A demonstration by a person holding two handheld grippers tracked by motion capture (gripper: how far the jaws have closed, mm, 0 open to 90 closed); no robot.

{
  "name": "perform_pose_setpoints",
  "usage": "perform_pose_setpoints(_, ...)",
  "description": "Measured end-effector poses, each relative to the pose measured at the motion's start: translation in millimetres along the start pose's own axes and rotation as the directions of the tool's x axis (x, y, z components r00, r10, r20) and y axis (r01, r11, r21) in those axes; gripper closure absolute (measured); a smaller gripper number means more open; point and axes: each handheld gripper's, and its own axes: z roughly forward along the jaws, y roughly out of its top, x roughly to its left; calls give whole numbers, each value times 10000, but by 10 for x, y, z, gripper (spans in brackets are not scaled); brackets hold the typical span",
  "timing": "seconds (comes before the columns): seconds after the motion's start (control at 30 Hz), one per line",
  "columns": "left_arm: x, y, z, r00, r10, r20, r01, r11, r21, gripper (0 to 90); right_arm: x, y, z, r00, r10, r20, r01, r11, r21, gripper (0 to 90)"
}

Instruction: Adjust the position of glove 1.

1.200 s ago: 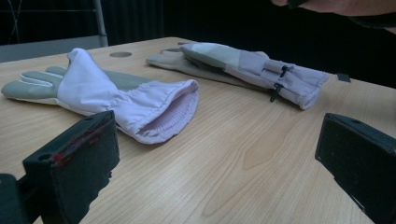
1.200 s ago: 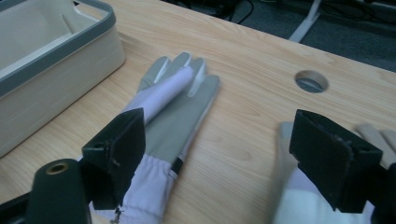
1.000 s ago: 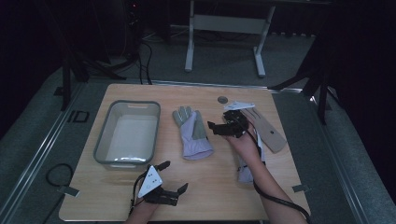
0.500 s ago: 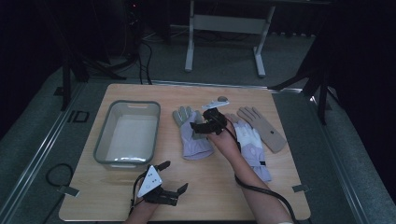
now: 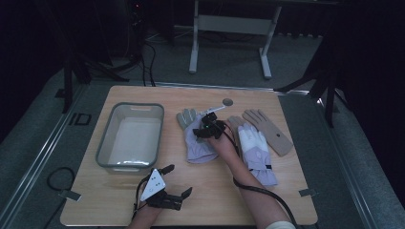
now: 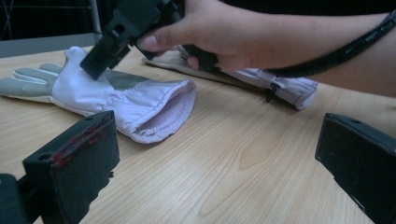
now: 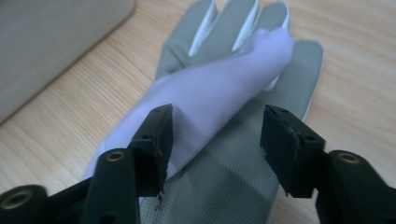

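Observation:
A white glove with a grey palm (image 5: 195, 143) lies in the middle of the wooden table (image 5: 286, 191), part of it folded over. My right gripper (image 5: 204, 130) hangs just above it, pointing down at its palm. In the right gripper view the jaws (image 7: 217, 126) stand partly apart with the white fold (image 7: 219, 102) between them. They have just been closing, and the pads do not press the cloth from both sides. My left gripper (image 5: 174, 183) rests near the front edge, open with nothing in it (image 6: 215, 158).
A grey bin (image 5: 106, 143) stands at the left of the table. Right of the hand lie a second white glove (image 5: 257, 152) and a tan glove (image 5: 268, 128). A small grey disc (image 5: 228, 101) sits near the far edge.
My right hand has moved left and down, from over the gloves on the right to the grey-palmed glove, and its jaws have narrowed. The left gripper has kept still.

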Motion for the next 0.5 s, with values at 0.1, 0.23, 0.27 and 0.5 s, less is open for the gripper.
perform_pose_setpoints(0.1,3,0,1,10000,-54,11,54,10000,-17,0,6,-43,44,9999,145,79,-146,9998,164,458)
perform_pose_setpoints(0.23,-11,1,4,10000,66,29,-66,10000,27,0,-11,-79,109,9998,215,55,-217,9990,381,459)
perform_pose_setpoints(0.27,-14,1,4,9999,110,14,-110,9999,39,0,-19,-83,117,9998,218,-4,-218,9989,415,474)
perform_pose_setpoints(0.5,-17,1,6,9999,110,0,-110,9999,49,0,4,-101,119,9994,-103,-330,120,9987,494,818)
